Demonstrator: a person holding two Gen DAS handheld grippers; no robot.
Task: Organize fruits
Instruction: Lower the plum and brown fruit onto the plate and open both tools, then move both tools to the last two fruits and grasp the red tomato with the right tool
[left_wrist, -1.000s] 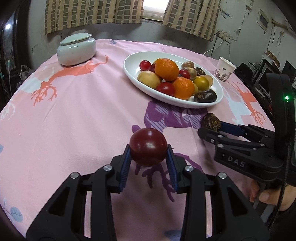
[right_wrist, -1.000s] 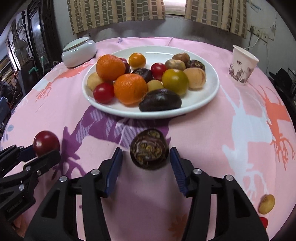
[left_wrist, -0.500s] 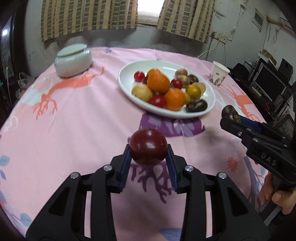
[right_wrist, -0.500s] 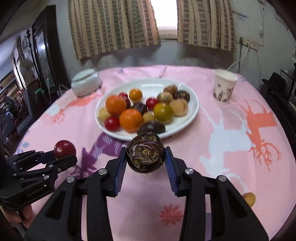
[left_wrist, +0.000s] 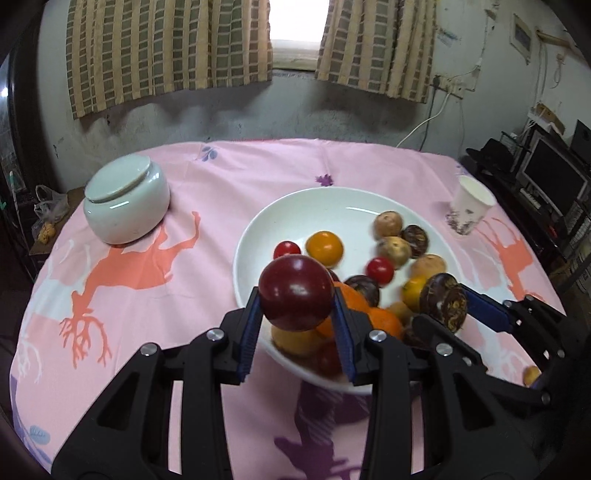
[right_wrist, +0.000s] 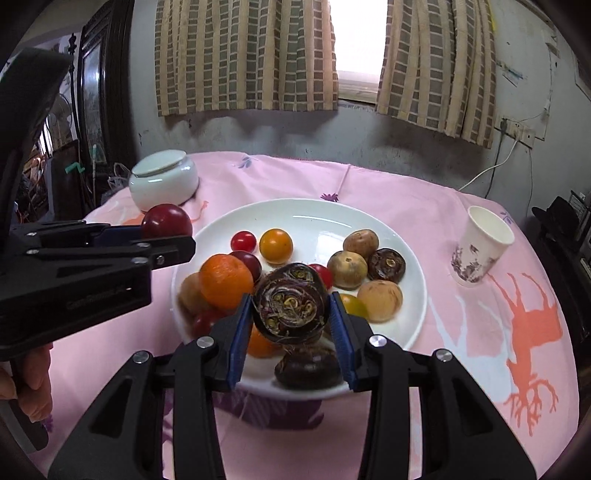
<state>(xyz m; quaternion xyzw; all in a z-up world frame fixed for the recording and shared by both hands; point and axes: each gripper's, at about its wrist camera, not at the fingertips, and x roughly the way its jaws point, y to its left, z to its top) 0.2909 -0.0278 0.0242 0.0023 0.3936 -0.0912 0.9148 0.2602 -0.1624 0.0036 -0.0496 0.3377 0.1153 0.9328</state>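
Note:
My left gripper (left_wrist: 296, 295) is shut on a dark red round fruit (left_wrist: 291, 284), held in the air over the near left rim of the white plate (left_wrist: 314, 199). My right gripper (right_wrist: 291, 306) is shut on a dark brown water chestnut (right_wrist: 290, 302), above the plate's (right_wrist: 406, 251) near edge. The plate holds several fruits: oranges, red and yellow tomatoes, brown and dark ones. Each gripper shows in the other's view: the chestnut (left_wrist: 443, 301) at the right, the red fruit (right_wrist: 167, 220) at the left.
A pale lidded ceramic jar (left_wrist: 125, 199) stands at the back left of the pink tablecloth. A paper cup (right_wrist: 484, 247) stands to the right of the plate. One small yellow fruit (left_wrist: 532, 374) lies on the cloth at the right. A person's hand (right_wrist: 33, 384) grips the left handle.
The right gripper closed on the chestnut and lifted it off the cloth. Both grippers rose and moved forward, from the near part of the cloth to above the plate's near rim.

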